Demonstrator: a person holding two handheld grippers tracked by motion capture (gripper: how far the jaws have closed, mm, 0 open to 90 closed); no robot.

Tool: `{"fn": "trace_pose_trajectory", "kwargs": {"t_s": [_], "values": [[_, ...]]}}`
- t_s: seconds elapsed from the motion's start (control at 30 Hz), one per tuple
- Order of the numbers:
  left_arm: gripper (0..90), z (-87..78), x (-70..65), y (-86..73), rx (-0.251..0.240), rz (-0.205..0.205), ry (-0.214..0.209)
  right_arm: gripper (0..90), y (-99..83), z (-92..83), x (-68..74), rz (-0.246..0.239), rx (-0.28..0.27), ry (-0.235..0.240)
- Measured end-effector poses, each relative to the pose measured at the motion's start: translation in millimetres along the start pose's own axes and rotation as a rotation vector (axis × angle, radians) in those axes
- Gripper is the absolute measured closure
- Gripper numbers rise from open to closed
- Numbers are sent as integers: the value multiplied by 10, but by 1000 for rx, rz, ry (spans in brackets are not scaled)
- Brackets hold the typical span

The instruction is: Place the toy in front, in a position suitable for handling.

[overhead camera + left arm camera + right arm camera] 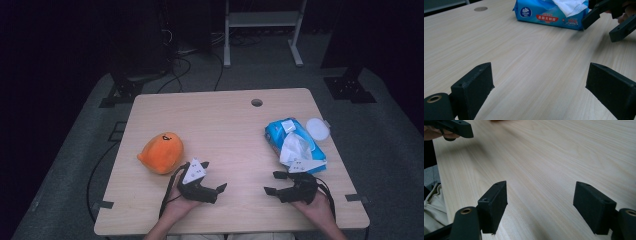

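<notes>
Left tongs (219, 179) wide, empty, beside orange plush (161, 152); right tongs (274, 183) wide, empty, near tissue pack (295, 137).

Matt pale wood-grain table (225, 125)

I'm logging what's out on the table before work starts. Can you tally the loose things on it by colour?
Orange: 1, the plush toy
Blue: 1, the wipes pack with a white tissue sticking out
White: 1, the round lid beside the pack
Total: 3
</notes>
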State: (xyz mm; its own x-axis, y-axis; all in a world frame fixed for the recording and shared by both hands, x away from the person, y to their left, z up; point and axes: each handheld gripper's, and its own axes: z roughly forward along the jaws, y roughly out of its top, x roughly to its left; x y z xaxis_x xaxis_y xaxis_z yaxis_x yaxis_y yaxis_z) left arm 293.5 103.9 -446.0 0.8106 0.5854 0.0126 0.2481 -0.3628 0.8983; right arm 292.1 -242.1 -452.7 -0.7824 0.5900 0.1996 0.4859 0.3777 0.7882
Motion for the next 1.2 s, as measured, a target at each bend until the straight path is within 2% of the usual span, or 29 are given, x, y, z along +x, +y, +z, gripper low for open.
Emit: {"fn": "trace_pose_trajectory", "kwargs": {"t_s": [0.27,0.4,0.47,0.67,0.73,0.9,1.1,1.2], "values": [[70,-65,70,75,-40,-27,8,262,-15,15,-34,12,0,8],[76,-147,102,116,-58,-11,20,262,-1,5,-17,9,-3,3],[76,-264,154,185,-95,-18,41,262,18,1,24,0,-8,-2],[76,-422,267,268,-134,-7,87,262,15,28,70,-17,8,-7],[76,-481,357,283,-156,-28,106,262,21,39,37,-10,8,-6],[76,-569,485,269,-172,-42,159,262,6,27,-11,10,-2,-6],[75,-718,633,247,-206,-68,215,262,4,-1,18,4,-5,-8],[75,-773,693,233,-219,-85,229,262,7,15,28,-2,-4,-6]]}}
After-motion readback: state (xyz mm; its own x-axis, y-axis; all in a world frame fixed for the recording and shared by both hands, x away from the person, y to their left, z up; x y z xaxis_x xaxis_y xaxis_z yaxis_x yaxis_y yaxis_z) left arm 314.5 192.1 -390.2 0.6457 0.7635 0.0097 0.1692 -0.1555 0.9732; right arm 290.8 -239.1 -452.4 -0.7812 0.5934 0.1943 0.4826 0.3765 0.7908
